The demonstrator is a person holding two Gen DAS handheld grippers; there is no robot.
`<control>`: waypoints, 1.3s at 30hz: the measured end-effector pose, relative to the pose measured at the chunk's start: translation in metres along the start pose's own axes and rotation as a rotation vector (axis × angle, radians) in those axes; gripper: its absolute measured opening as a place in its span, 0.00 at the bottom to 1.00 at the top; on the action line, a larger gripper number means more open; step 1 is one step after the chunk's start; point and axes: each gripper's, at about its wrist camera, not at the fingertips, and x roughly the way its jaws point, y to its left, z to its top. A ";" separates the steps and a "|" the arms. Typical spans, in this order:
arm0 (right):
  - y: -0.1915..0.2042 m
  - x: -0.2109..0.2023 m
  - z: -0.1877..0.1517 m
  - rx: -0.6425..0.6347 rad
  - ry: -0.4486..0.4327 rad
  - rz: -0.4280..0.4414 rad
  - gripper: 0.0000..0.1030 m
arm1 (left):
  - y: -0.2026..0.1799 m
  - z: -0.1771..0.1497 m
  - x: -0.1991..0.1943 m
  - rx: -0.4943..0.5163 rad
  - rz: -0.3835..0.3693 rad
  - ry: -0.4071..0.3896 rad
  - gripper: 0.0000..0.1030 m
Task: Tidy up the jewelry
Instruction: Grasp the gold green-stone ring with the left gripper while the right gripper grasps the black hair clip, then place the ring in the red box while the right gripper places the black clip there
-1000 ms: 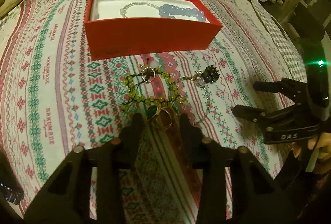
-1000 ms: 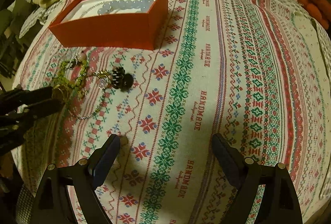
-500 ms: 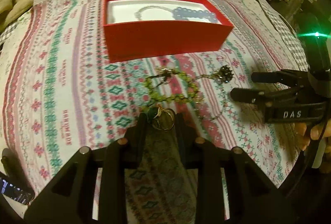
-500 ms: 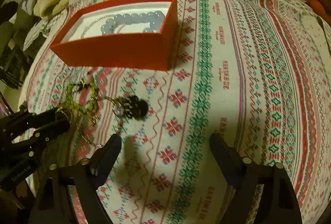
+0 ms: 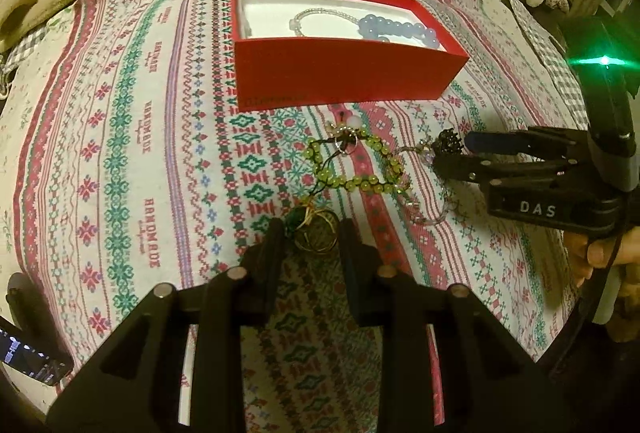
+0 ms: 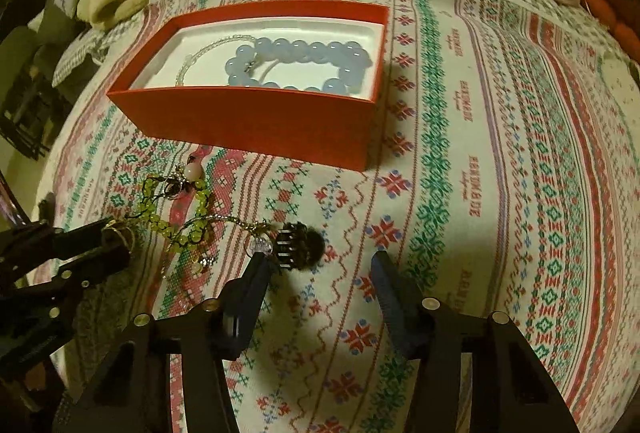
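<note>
Jewelry lies tangled on the patterned cloth [image 5: 120,137] just in front of the red box [image 5: 344,77], and I am in the middle of pulling that knot apart so its pieces can go into the box one at a time. My left gripper [image 5: 312,237] is drawn in narrow around the gold ring [image 5: 318,231] at the near end of the heap; the ring sits between the fingers, which look to press on it, though I can't be sure how firm that hold is. My right gripper [image 6: 320,265] has its jaws closing beside the dark spiky charm [image 6: 298,243]: its left finger is right against the charm and the clear bead [image 6: 260,244], while the right one stands well off over bare cloth, so nothing is pinched yet. The green bead bracelet [image 5: 352,165] and a thin chain run between the two ends. In the box already lie the blue bead bracelet [image 6: 304,63] and a pale strand [image 6: 208,51]. As I judge it, the right tool next needs to shift a little toward the charm so it sits squarely between the fingers before they meet, then lift gently while the left anchors the ring, watching that the chain doesn't drag the green beads along.
</note>
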 end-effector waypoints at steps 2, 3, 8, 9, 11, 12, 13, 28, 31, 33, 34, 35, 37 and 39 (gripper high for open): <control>0.005 0.002 0.004 -0.014 -0.004 -0.009 0.44 | 0.001 0.000 0.000 -0.004 -0.003 0.002 0.29; 0.010 0.004 0.007 -0.022 -0.007 -0.010 0.42 | 0.001 0.000 0.000 -0.004 -0.003 0.002 0.29; 0.026 0.010 0.016 -0.055 -0.013 -0.014 0.24 | 0.003 0.000 -0.001 -0.010 -0.003 0.003 0.29; 0.029 0.010 0.017 -0.062 -0.015 -0.021 0.23 | 0.004 0.000 -0.002 -0.012 -0.003 0.002 0.29; 0.032 0.012 0.020 -0.067 -0.015 -0.022 0.23 | 0.005 0.000 -0.003 -0.014 -0.002 0.000 0.29; 0.027 0.010 0.018 -0.066 -0.015 -0.020 0.23 | 0.005 0.000 -0.004 -0.015 -0.002 0.000 0.29; 0.027 0.010 0.019 -0.062 -0.014 -0.019 0.23 | 0.006 0.000 -0.005 -0.019 -0.002 -0.001 0.29; -0.004 -0.042 0.007 0.026 -0.067 0.051 0.22 | 0.012 0.008 -0.022 -0.052 -0.004 -0.036 0.29; -0.008 -0.051 0.004 0.031 -0.083 0.063 0.22 | 0.010 0.009 -0.026 -0.051 -0.009 -0.047 0.29; -0.010 -0.057 0.004 0.036 -0.093 0.077 0.23 | 0.010 0.011 -0.028 -0.052 -0.013 -0.054 0.29; -0.011 -0.060 0.003 0.041 -0.097 0.087 0.22 | 0.010 0.012 -0.030 -0.053 -0.016 -0.060 0.29; -0.013 -0.062 0.004 0.046 -0.102 0.094 0.22 | 0.010 0.013 -0.033 -0.056 -0.019 -0.067 0.29; -0.015 -0.068 0.006 0.057 -0.116 0.101 0.23 | 0.010 0.017 -0.037 -0.063 -0.025 -0.082 0.29; -0.016 -0.072 0.008 0.066 -0.127 0.110 0.23 | 0.011 0.021 -0.041 -0.071 -0.031 -0.097 0.29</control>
